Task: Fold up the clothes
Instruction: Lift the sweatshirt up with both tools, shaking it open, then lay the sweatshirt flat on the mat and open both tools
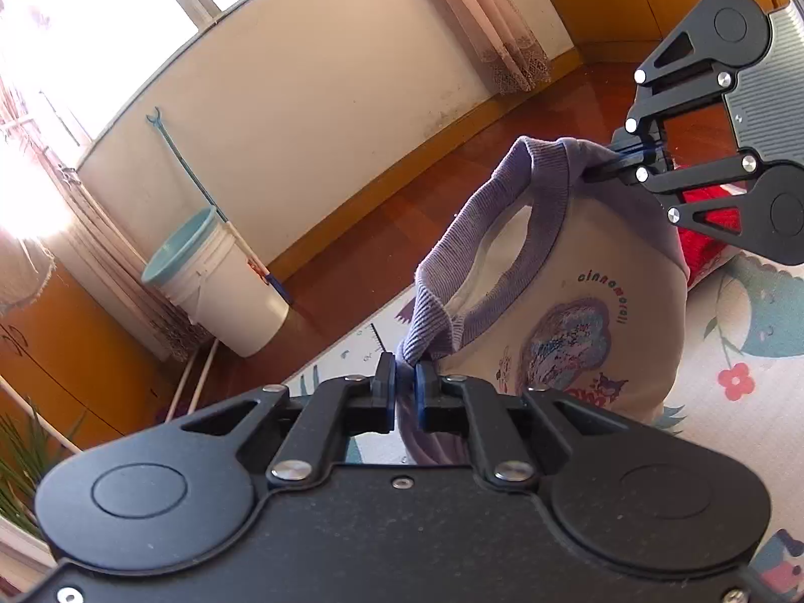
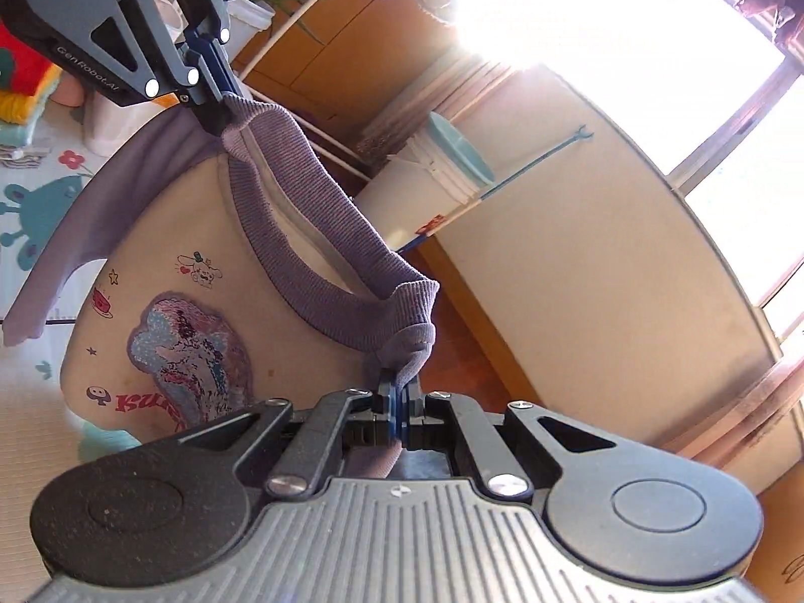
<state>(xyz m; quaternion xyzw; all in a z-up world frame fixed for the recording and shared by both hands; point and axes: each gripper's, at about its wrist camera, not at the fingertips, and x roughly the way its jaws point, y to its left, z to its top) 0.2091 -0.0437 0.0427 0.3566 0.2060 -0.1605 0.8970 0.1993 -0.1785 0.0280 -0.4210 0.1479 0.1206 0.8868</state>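
Note:
A cream sweatshirt (image 1: 578, 311) (image 2: 201, 231) with a purple ribbed collar (image 1: 452, 261) (image 2: 321, 231), purple sleeves and a cartoon patch hangs in the air, stretched between both grippers. My left gripper (image 1: 404, 377) is shut on the purple fabric at one end of the neckline. It appears again at the top left of the right wrist view (image 2: 221, 115). The right gripper (image 2: 399, 387) is shut on the other end of the neckline, and it shows at the upper right of the left wrist view (image 1: 595, 168). The shirt's lower part is hidden behind the gripper bodies.
Under the shirt lies a patterned play mat (image 1: 743, 402) (image 2: 30, 231). A white bucket (image 1: 236, 296) (image 2: 402, 191) topped by a teal basin stands by the cream wall on the wooden floor, a blue pole leaning beside it. Red fabric (image 1: 713, 231) lies on the mat's far side.

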